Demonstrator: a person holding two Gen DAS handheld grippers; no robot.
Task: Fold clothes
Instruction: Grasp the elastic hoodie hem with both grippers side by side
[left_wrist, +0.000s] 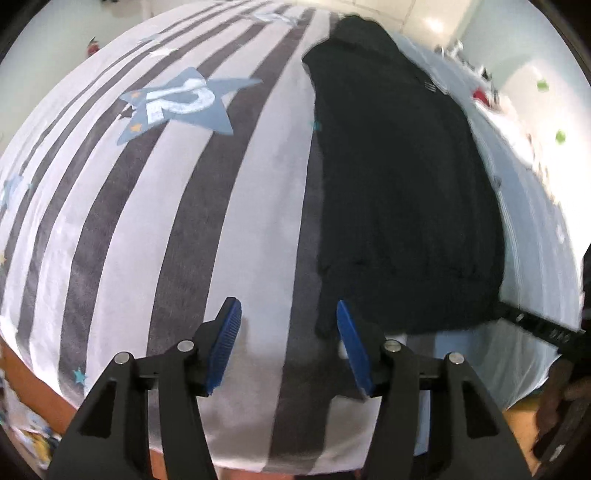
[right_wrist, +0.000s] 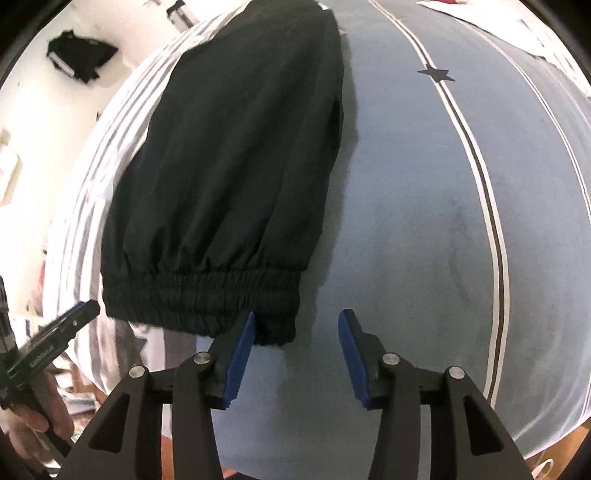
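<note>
Left wrist view: I am looking steeply down along my left gripper (left_wrist: 288, 347) onto the striped bedcover (left_wrist: 177, 206), close above it, with the near bed edge just under my fingers.
Right wrist view: I am looking down likewise past my right gripper (right_wrist: 297, 356) onto the blue part of the cover.
Shared part: both are taking in the black garment (left_wrist: 402, 199), its elastic hem nearest.
Cross-sight: each view is catching the other gripper at its edge, though blurred there.
</note>
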